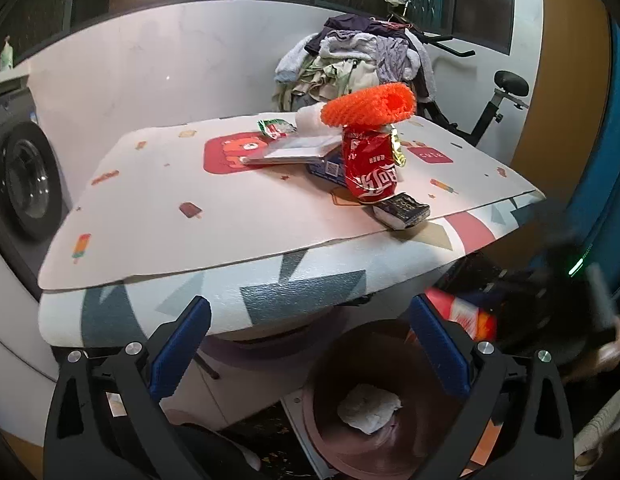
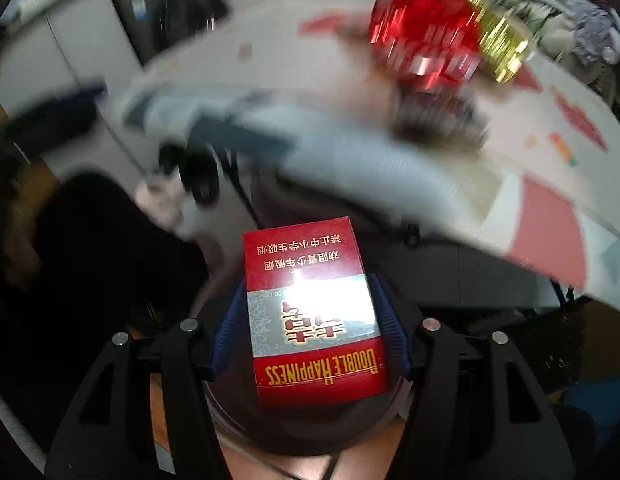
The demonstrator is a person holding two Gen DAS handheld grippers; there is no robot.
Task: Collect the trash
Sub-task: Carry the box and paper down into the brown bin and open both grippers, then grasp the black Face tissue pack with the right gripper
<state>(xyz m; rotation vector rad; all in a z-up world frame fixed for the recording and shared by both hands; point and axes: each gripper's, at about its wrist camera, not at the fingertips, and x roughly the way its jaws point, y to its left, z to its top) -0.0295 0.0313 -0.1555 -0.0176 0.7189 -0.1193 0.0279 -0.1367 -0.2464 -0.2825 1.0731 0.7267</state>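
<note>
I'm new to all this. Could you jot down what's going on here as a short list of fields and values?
Left gripper: open, holding nothing, above the bin
Right gripper: shut on a red cigarette pack
Bin: brown, on the floor by the table, crumpled white paper inside
Table: crushed red can, orange foam net, small dark pack, other wrappers
Right view: motion-blurred
</note>
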